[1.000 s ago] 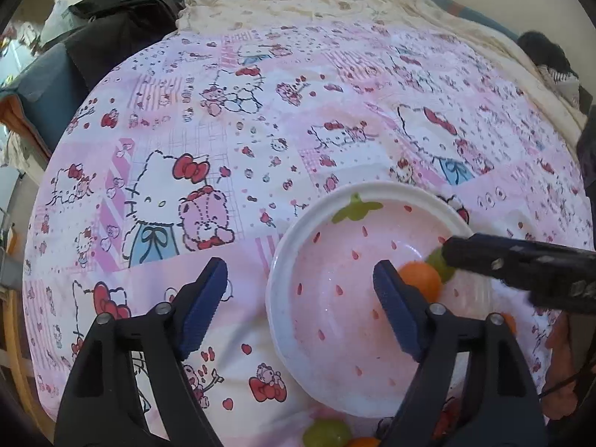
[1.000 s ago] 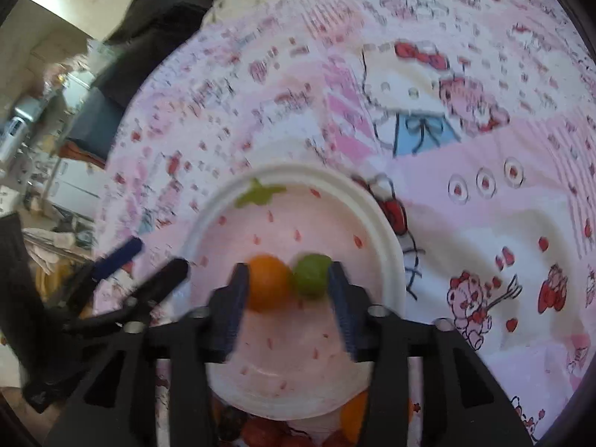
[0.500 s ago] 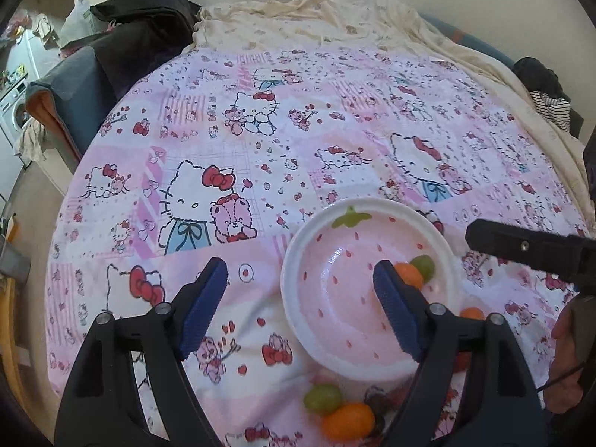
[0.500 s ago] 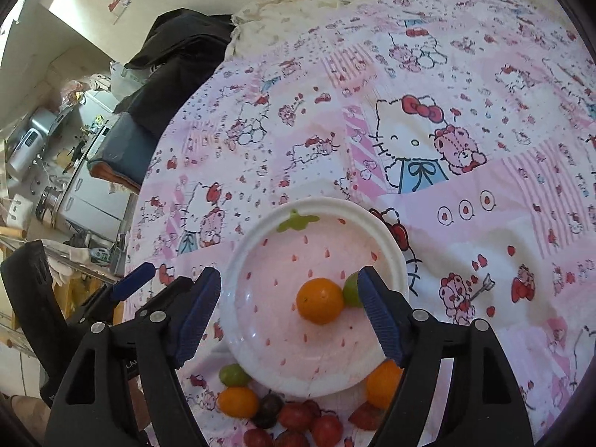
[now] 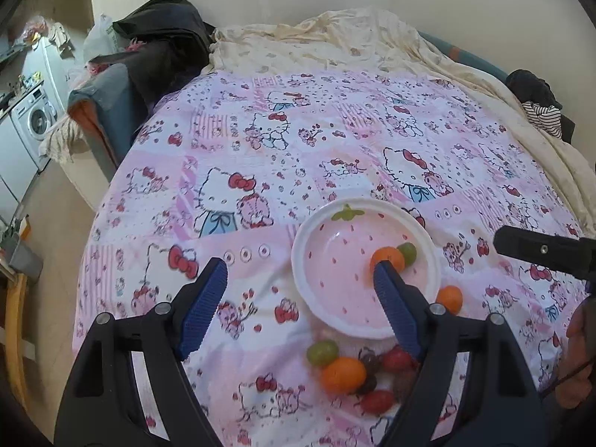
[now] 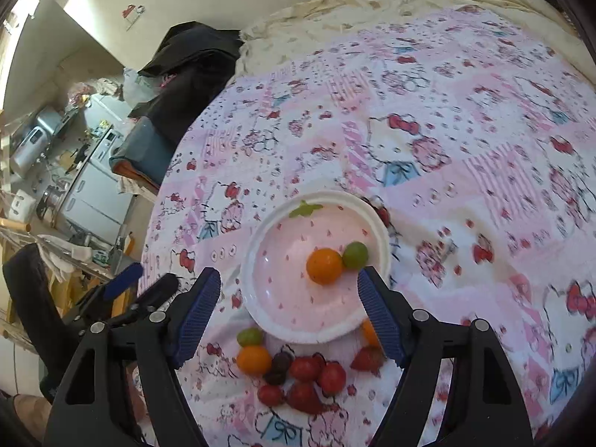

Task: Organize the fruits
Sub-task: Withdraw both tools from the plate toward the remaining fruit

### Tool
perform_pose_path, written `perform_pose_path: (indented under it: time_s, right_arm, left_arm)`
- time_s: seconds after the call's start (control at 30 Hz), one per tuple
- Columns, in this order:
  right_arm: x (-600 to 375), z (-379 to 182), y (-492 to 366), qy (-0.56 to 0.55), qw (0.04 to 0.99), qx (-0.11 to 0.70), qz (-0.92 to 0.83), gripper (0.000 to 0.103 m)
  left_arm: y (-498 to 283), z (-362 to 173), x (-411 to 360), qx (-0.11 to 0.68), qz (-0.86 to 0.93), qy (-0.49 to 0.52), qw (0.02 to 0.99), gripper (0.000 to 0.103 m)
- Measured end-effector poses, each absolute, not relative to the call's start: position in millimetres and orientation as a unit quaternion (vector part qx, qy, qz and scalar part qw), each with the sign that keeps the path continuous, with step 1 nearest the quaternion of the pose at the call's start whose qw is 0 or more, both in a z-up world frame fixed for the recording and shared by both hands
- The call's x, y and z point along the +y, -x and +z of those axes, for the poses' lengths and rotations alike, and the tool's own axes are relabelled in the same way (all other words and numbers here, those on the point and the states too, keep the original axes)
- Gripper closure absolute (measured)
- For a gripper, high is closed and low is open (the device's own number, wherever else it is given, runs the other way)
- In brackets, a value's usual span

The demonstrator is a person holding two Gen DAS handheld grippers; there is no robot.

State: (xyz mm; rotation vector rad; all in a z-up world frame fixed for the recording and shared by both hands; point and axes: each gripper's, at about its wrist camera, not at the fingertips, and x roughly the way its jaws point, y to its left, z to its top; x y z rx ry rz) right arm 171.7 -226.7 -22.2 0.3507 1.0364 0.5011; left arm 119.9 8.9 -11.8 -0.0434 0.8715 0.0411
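A pink strawberry-print plate point(image 5: 309, 260) point(image 6: 272, 320) lies on the bed and holds an orange fruit point(image 6: 324, 265) point(image 5: 387, 257) touching a green grape point(image 6: 355, 255) point(image 5: 406, 253). Loose fruit lies in front of the plate: a green grape point(image 6: 250, 336), an orange fruit point(image 6: 254, 359), a dark grape point(image 6: 280, 363) and several red fruits point(image 6: 305, 368). Another orange fruit point(image 5: 449, 299) lies by the plate's right rim. My left gripper point(image 5: 300, 307) is open and empty above the plate's left side. My right gripper point(image 6: 287, 307) is open and empty above the plate.
A Hello Kitty sheet point(image 5: 298, 149) covers the bed. Dark clothes point(image 5: 164, 48) lie at its far left corner and a cream blanket point(image 5: 354, 37) along the far edge. A washing machine point(image 5: 33, 119) stands to the left.
Both grippers have pulled back and up from the plate. My right gripper has opened wide, leaving the orange fruit and green grape on the plate.
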Motion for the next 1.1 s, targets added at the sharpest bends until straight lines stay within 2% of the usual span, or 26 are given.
perform_pose_path:
  time_s: [0.53, 0.73, 1.1]
  right_arm:
    - [-260.4, -53.9, -120.4, -0.161, 0.807, 0.537, 0.187, 0.024]
    - [-279.9, -79.4, -126.3, -0.186, 0.784, 0.57, 0.16, 0.024]
    - [-284.8, -119.2, -152.3, -0.233, 0.75, 0.605, 0.132, 0.024]
  left_arm:
    - [-74.1, -32.9, 11.9, 0.464, 0.035, 0.042, 0.884, 0.025]
    - [-76.5, -63.1, 20.6, 0.527, 0.032, 0.08, 0.846, 0.025]
    - [-85.7, -73.5, 34.2, 0.536, 0.057, 0.097, 0.837, 0.025]
